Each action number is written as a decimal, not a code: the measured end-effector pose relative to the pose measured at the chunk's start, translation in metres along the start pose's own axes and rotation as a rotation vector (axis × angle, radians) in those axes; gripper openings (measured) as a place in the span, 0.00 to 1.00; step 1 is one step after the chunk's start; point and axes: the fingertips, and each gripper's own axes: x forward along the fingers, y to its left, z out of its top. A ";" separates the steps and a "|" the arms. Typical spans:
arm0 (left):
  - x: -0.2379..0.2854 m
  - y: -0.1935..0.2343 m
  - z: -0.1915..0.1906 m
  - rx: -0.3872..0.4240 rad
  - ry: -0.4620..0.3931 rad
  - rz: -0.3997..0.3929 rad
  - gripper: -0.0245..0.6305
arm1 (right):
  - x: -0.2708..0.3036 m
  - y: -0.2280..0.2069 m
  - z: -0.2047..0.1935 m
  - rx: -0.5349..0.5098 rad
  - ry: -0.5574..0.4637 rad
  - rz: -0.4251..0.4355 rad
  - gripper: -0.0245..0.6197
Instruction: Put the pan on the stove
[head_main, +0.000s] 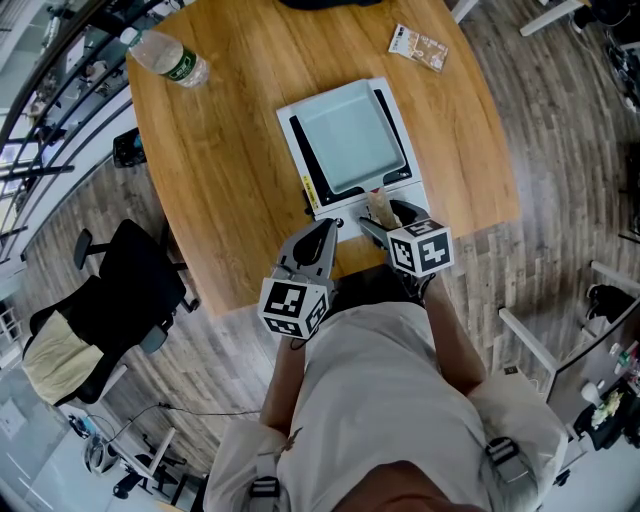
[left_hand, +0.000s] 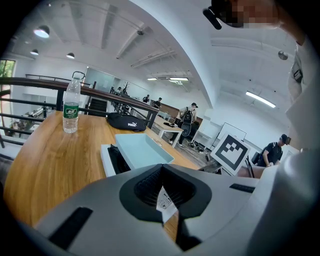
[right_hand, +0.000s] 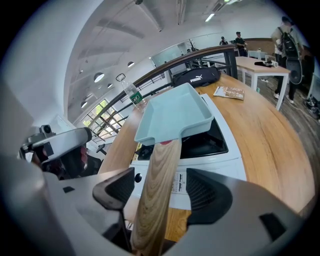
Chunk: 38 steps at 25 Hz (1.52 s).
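A light blue square pan sits flat on the white single-burner stove near the round wooden table's front edge. Its wooden handle points back toward me. My right gripper stands open around that handle, with a gap on each side between the pads and the wood. In the head view the right gripper is at the stove's front right corner. My left gripper is shut and empty, its tips just in front of the stove's front left edge. From the left gripper view the pan lies ahead of the closed jaws.
A water bottle lies at the table's far left, a snack packet at the far right, and a black bag at the far edge. A black office chair stands on the floor to the left. People stand in the background.
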 end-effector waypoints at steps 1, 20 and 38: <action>-0.001 -0.001 0.000 0.001 -0.001 -0.001 0.07 | -0.001 0.000 0.000 -0.003 -0.003 -0.004 0.52; -0.007 -0.012 0.005 0.030 -0.025 -0.012 0.07 | -0.033 -0.007 0.018 -0.036 -0.132 -0.059 0.53; -0.026 -0.029 0.021 0.089 -0.097 -0.018 0.07 | -0.103 0.021 0.056 -0.214 -0.399 -0.109 0.27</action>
